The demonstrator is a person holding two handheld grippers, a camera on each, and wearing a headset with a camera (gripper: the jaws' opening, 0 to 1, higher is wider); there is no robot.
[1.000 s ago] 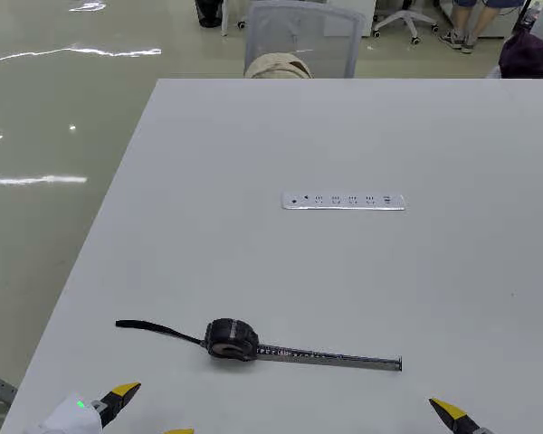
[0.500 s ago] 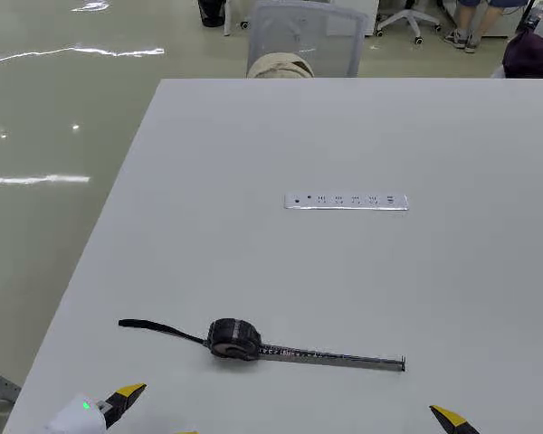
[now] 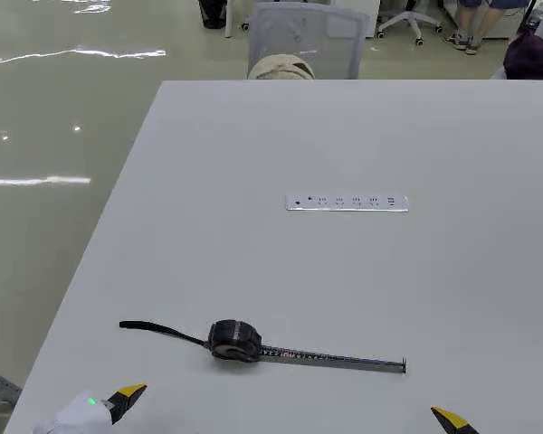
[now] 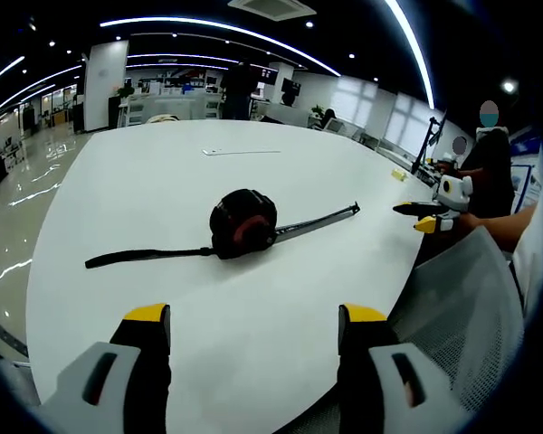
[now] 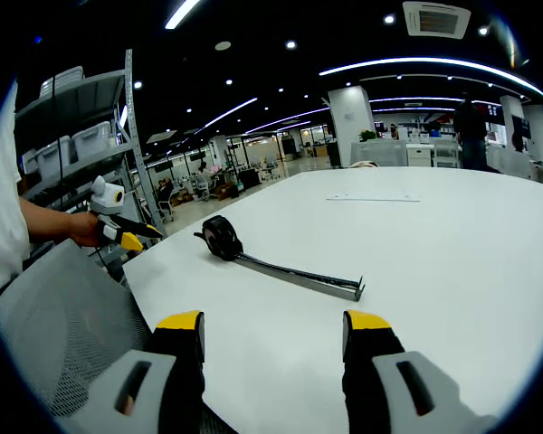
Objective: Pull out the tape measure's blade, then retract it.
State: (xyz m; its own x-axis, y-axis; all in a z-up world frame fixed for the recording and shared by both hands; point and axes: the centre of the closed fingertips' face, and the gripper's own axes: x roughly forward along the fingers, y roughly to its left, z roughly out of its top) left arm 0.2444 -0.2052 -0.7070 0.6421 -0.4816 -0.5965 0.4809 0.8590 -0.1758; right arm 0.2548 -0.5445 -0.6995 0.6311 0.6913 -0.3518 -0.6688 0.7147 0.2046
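Lying flat on the big white tabletop (image 3: 253, 145), close to its near edge and nearer its left edge than its right one, is the black round tape measure (image 3: 233, 341). Its thin metal blade (image 3: 335, 359) is pulled out. The blade rests on the tabletop and points toward the right edge, with a small hook at its tip. A black wrist strap (image 3: 158, 329) trails from the case toward the left edge.

The left tongs (image 4: 255, 314) are wide apart and hold nothing. They hang at the near edge and face the case, not touching it. The right tongs (image 5: 273, 320) are wide apart too, and hold nothing. They hang by the near edge, apart from the blade's tip. Both have yellow tips.

A long white power strip (image 3: 347, 202) lies flat near the middle of the tabletop, well apart from the tape measure. A grey mesh chair (image 3: 303, 36) stands at the far edge. A shiny pale floor (image 3: 45, 136) runs along the left edge.
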